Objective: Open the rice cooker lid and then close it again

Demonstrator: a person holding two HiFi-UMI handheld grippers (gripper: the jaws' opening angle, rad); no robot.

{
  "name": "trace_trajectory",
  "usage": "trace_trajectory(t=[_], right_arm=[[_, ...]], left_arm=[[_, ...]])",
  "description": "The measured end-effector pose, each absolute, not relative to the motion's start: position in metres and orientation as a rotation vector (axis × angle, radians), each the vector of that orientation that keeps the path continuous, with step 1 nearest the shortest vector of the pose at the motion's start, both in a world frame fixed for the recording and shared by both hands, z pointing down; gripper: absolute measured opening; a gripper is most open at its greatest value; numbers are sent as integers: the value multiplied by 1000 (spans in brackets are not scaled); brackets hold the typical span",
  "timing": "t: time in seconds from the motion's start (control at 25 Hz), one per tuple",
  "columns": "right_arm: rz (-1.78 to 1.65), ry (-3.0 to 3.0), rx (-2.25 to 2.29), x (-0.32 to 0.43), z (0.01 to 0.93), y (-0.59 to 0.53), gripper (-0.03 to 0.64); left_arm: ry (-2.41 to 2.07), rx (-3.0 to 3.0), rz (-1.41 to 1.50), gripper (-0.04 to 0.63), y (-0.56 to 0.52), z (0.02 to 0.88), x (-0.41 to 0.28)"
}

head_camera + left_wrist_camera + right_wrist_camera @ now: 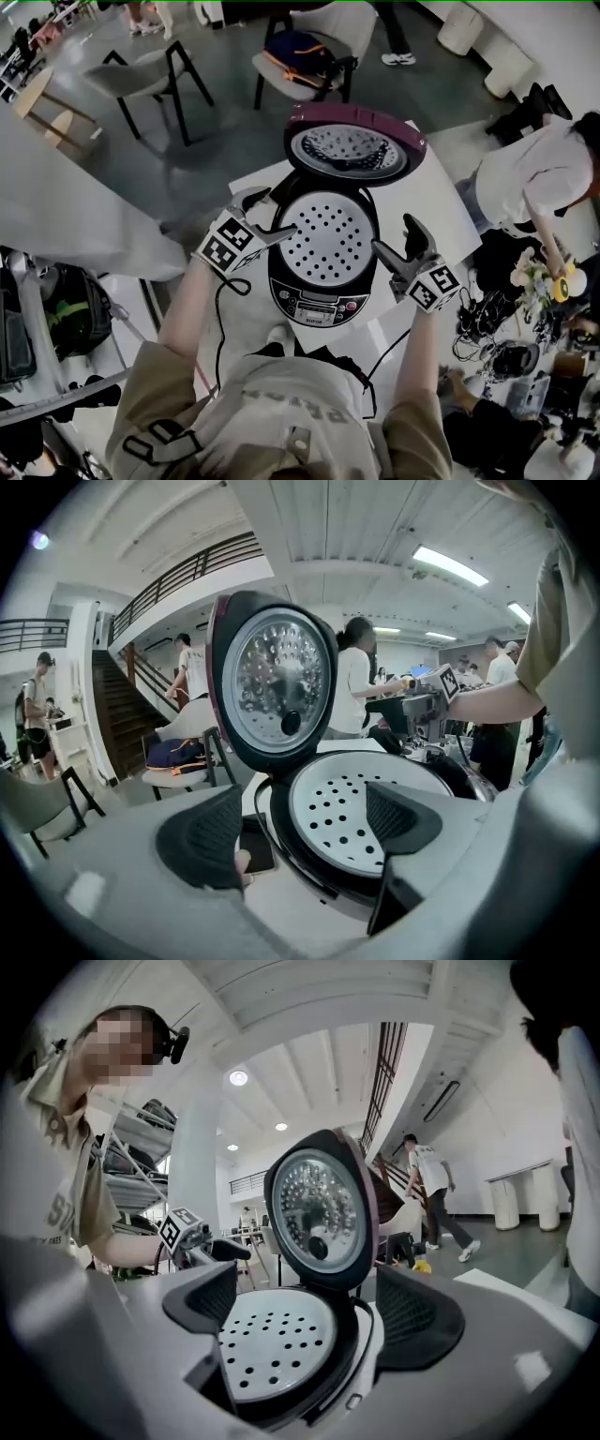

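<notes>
The rice cooker (321, 298) stands on a white table (441, 206) with its maroon-rimmed lid (354, 145) swung up and standing open. A white perforated tray (328, 234) fills the pot. My left gripper (267, 216) hovers open at the cooker's left rim, nothing between its pads. My right gripper (398, 242) is open beside the right rim, also empty. In the left gripper view the lid (272, 682) rises behind the tray (361, 808), framed by the left gripper (300, 832). The right gripper view shows the lid (319, 1208) and tray (272, 1340) beyond the right gripper (314, 1312).
A dark flat phone-like object (255, 841) lies on the table left of the cooker. The power cable (220, 319) trails toward me. Chairs (141, 80) stand beyond the table, one holding a bag (305, 56). A person (534, 178) is at the right.
</notes>
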State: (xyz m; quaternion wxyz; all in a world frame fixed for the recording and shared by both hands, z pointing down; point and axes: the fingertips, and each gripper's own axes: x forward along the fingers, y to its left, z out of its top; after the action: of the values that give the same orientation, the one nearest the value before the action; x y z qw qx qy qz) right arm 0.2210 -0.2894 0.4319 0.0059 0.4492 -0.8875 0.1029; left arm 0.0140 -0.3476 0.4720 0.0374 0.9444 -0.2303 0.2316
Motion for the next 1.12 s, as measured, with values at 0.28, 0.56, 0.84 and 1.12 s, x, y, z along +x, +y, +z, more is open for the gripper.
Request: trace_trajectory(t=[0.28, 0.56, 0.84, 1.12], right_arm=[[332, -2784, 1307, 236, 446, -353, 440], [313, -2831, 1199, 234, 441, -394, 440], [279, -2901, 1135, 225, 423, -408, 440], [198, -2939, 1070, 218, 400, -404, 440]], left_arm=[[-772, 2886, 783, 425, -414, 483, 34], [-728, 2906, 791, 425, -453, 482, 56], [-700, 2970, 750, 425, -465, 465, 69], [-682, 3038, 736, 424, -462, 444, 69]])
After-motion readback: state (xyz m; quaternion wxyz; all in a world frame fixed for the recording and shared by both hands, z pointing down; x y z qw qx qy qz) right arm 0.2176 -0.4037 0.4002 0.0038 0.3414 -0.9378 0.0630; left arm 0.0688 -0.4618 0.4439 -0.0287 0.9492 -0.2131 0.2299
